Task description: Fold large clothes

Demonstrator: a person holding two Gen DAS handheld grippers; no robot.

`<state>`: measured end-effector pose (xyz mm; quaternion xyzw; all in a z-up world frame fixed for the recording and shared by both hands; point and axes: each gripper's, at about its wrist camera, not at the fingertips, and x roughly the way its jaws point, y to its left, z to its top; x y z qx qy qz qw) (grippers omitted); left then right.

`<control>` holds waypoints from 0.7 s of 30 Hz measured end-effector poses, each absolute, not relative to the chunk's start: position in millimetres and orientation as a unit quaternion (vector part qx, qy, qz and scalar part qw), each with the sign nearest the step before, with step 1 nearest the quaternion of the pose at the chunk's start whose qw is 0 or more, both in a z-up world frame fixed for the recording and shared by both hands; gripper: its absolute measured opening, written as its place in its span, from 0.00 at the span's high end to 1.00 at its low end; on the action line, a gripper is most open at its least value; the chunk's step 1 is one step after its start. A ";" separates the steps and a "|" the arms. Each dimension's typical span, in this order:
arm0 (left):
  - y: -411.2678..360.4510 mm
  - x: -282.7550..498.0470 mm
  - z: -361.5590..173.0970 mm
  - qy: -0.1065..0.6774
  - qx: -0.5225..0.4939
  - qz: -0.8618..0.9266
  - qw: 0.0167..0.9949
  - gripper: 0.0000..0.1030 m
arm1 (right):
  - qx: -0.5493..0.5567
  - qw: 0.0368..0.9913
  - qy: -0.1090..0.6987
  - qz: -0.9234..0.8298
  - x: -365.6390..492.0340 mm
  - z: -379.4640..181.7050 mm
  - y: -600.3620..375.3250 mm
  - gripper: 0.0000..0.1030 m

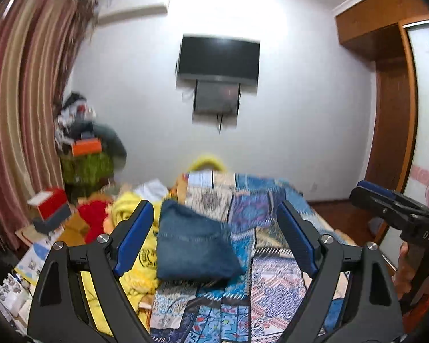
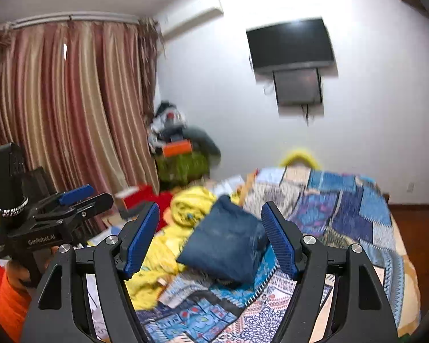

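A folded blue denim garment point(image 1: 196, 245) lies on the patchwork bedspread point(image 1: 274, 280); the right wrist view shows the same blue denim garment point(image 2: 228, 248) on the bedspread point(image 2: 357, 214). My left gripper point(image 1: 214, 217) hovers well above and short of it, open, with nothing between its blue pads. My right gripper point(image 2: 210, 218) is likewise raised and open, holding nothing. Each gripper shows in the other's view: the right gripper point(image 1: 369, 191) at the right edge, the left gripper point(image 2: 80, 194) at the left edge, held by a hand in an orange sleeve point(image 2: 11, 300).
A crumpled yellow garment point(image 1: 140, 257) lies left of the denim, with a red cloth point(image 1: 93, 217) beyond it. Boxes and clutter point(image 1: 48, 208) crowd the left side by the striped curtain point(image 1: 17, 100). A television point(image 1: 218, 57) hangs on the far wall; a wooden wardrobe point(image 1: 391, 114) stands at right.
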<state>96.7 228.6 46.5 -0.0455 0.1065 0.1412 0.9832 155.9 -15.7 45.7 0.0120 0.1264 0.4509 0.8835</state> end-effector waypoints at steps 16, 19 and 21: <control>178.5 31.9 37.2 0.053 -0.038 0.168 0.984 0.02 | 0.010 0.907 0.100 0.408 111.3 28.2 -34.1 0.00; 179.2 29.5 34.9 0.053 -0.040 0.169 0.983 0.02 | 0.011 0.910 0.093 0.404 108.5 27.8 -37.4 0.00; 180.4 29.5 33.8 0.054 -0.042 0.169 0.983 0.02 | 0.012 0.909 0.100 0.404 110.2 26.6 -37.0 0.00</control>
